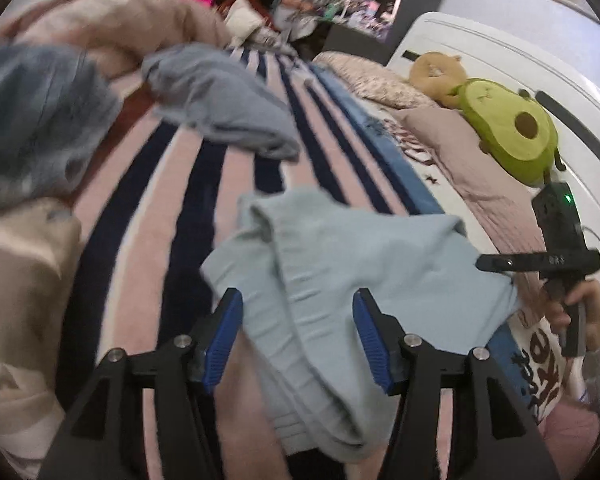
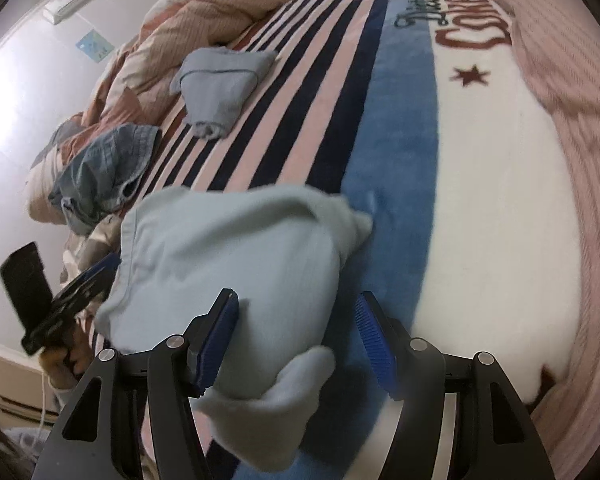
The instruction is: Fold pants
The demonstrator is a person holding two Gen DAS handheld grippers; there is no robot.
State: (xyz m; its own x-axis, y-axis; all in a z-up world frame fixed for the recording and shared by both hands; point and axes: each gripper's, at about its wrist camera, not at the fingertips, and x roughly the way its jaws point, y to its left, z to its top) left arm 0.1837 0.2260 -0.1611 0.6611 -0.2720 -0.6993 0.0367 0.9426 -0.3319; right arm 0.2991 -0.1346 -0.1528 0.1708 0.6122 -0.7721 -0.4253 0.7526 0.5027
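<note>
Light blue pants lie bunched on the striped blanket, folded over themselves. My left gripper is open, its blue pads either side of the pants' near part, not closed on the cloth. In the right wrist view the same pants form a rounded heap with one end trailing toward the camera. My right gripper is open over that end. The right gripper also shows in the left wrist view at the pants' right edge. The left gripper shows in the right wrist view at the left edge.
A folded grey-blue garment and crumpled denim lie farther up the striped blanket. A pink-brown duvet is heaped behind. An avocado plush and pillows sit by the white headboard.
</note>
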